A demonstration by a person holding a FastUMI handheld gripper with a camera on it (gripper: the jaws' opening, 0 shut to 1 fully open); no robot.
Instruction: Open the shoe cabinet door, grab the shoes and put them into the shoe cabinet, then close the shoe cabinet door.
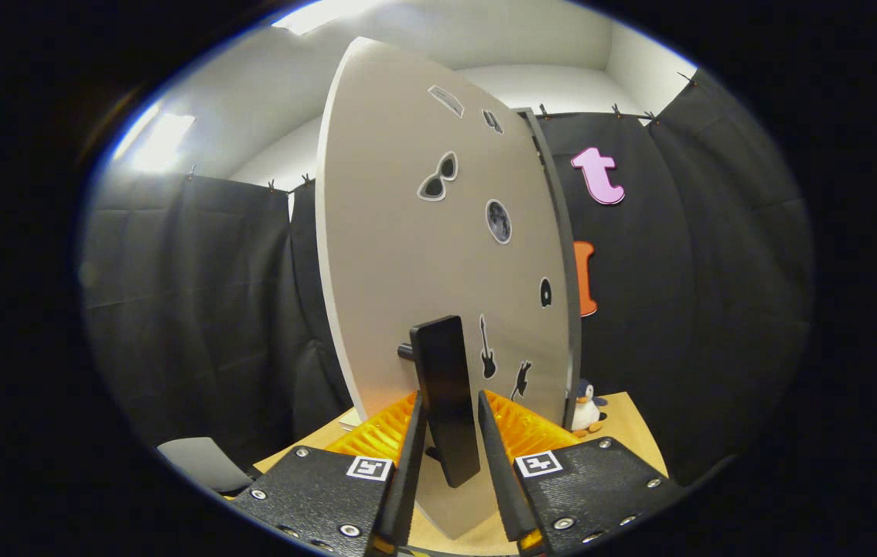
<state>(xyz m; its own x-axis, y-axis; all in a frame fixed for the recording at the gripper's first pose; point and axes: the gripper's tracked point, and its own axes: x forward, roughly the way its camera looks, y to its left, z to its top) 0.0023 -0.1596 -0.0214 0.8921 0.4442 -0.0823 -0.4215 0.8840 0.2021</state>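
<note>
Up close, the shoe cabinet door [407,255] carries no readable writing, just small stickers: a pair of sunglasses [438,177], a round moon-like disc [498,221], a small dark disc [545,292], an electric guitar [487,349] and a dark figure [520,378] beside it, plus two pale stickers near the top that are too skewed to make out. Each gripper body bears a square black-and-white marker tag [370,467]. The gripper [448,456] points straight ahead at the door's face, held level, with its fingers [411,464] set narrowly on either side of the black bar handle [446,398], which stands upright on a short black post. Whether the fingers actually press on the handle cannot be told; they sit just beside it with little gap. The door stands swung out edge-on, with its dark frame [562,255] behind its right edge. A small penguin toy [585,406] stands on the wooden table [628,422] just right of the door's foot. A grey chair [203,462] sits low to the left of the table.
</note>
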